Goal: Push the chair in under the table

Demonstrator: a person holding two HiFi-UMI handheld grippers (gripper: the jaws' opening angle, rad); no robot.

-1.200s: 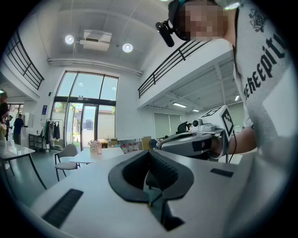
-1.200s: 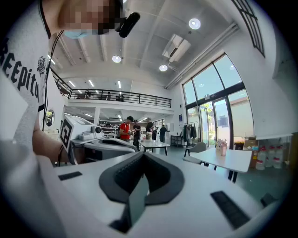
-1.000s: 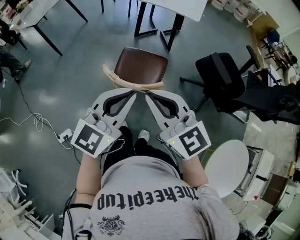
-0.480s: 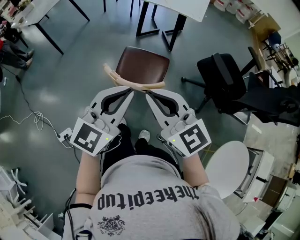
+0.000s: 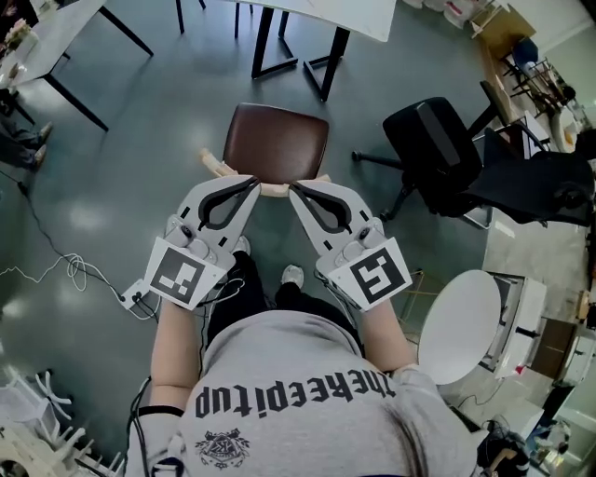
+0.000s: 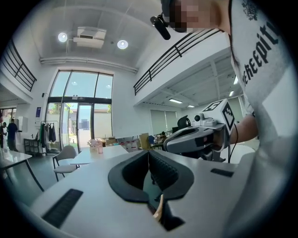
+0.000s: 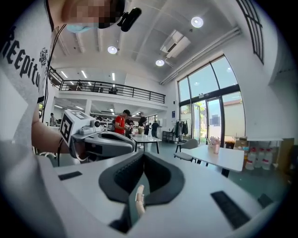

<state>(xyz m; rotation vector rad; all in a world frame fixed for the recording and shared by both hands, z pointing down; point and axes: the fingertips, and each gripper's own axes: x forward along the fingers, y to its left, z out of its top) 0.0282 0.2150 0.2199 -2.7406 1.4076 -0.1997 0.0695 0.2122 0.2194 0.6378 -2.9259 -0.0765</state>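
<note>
The left gripper [image 5: 251, 183] and right gripper [image 5: 294, 191] are each pressed together, pinching nothing; their tips sit side by side at the chair's backrest [image 5: 273, 190], probably as blunt pushers; the chair [image 5: 277, 140] stands on the floor, just short of the table [image 5: 346, 11].

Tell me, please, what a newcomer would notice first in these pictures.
The white left gripper and right gripper, both with jaws together, meet in a V at the pale wooden backrest of a brown-seated chair in the centre of the head view. Beyond it stands a white table on black legs; a black office chair is at the right.
</note>
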